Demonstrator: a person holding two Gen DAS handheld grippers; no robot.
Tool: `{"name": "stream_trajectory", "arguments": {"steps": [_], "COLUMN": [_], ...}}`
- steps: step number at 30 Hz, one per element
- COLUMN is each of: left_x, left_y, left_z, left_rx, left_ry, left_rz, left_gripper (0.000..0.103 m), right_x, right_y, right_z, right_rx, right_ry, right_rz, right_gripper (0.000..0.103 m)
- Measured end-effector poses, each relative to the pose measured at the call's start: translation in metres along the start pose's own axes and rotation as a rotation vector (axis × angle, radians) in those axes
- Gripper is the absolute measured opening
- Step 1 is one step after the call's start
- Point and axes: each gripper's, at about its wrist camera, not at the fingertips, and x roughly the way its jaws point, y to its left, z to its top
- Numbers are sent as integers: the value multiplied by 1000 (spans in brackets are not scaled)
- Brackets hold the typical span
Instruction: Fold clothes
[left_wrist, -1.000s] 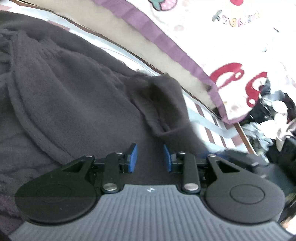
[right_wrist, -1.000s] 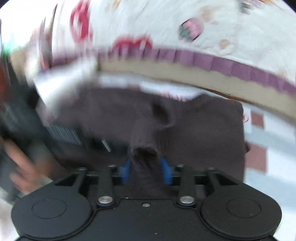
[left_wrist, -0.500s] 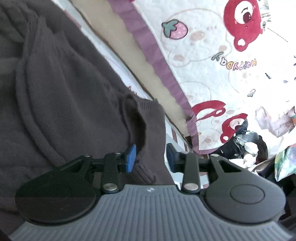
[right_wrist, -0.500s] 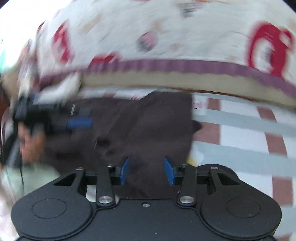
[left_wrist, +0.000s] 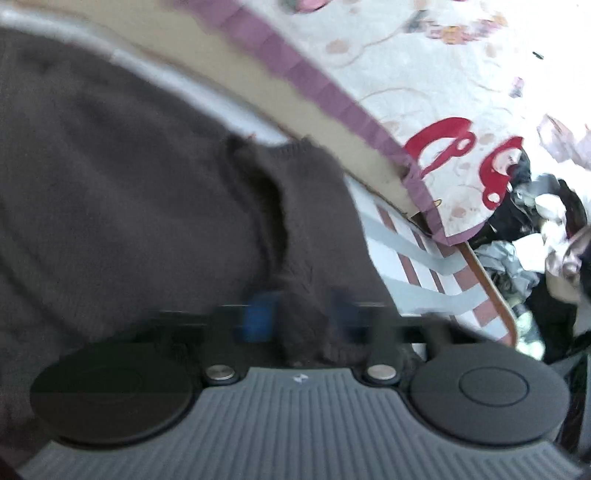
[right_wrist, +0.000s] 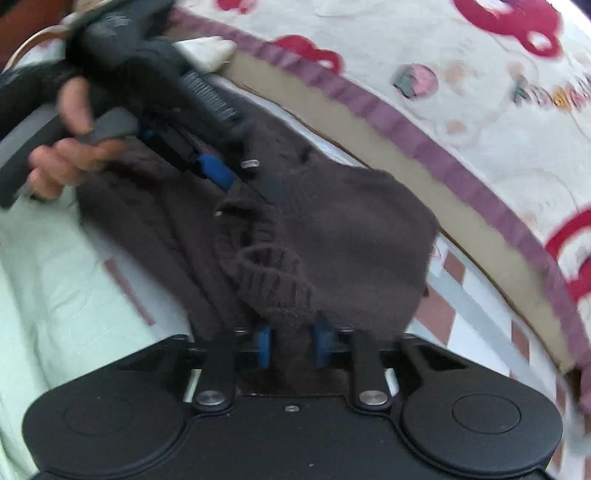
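A dark brown knit sweater (left_wrist: 110, 184) lies spread on a checked sheet (left_wrist: 406, 258). My left gripper (left_wrist: 301, 317) has a raised fold of the sweater bunched between its blue pads, which are blurred; it looks shut on the fold. In the right wrist view the sweater (right_wrist: 351, 240) fills the middle, and my right gripper (right_wrist: 292, 343) is shut on a thick ribbed fold at its near edge. The left gripper (right_wrist: 221, 177), held by a hand (right_wrist: 70, 147), rests on the sweater's far left part.
A white quilt (right_wrist: 480, 92) with red prints and a purple border lies along the far side of the sheet (right_wrist: 461, 295). Pale green cloth (right_wrist: 55, 295) lies to the left. A pile of clutter (left_wrist: 535, 240) sits beyond the bed's wooden edge on the right.
The right gripper, open half a second ago, has shut on a ribbed fold. The left gripper's pads have come in on the fold between them. Both views have shifted.
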Motion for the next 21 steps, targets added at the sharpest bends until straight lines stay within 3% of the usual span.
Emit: {"name": "stream_trajectory", "arguments": {"steps": [2,5,7,9,13,16,18,21], "left_x": [-1,-8,5,22,21,21,24,19], "left_y": [-8,-22,-20,-6,4,0,1,7], "left_z": [0,8,6,-4,-3,6,9,11], "left_rx": [53,194,241,191,140,187,209,147], "left_ry": [-18,-49,27,135,151,160,189,220], "left_rz": [23,37,27,105,128,154,158,153], "left_gripper": [9,9,9,9,14,29,29,30], "right_x": [-16,-8,3,15,14,13,16,29], "right_y": [-3,7,17,30,42,36,29,23], "right_z": [14,16,10,-4,-3,12,20,18], "right_rx": [58,4,-50,-109,-151,-57,41,121], "right_ry": [-40,-10,26,58,49,64,64,86], "right_rz": [-36,-2,9,-9,-30,4,39,86], "right_gripper": [19,19,20,23,32,35,36,46]}}
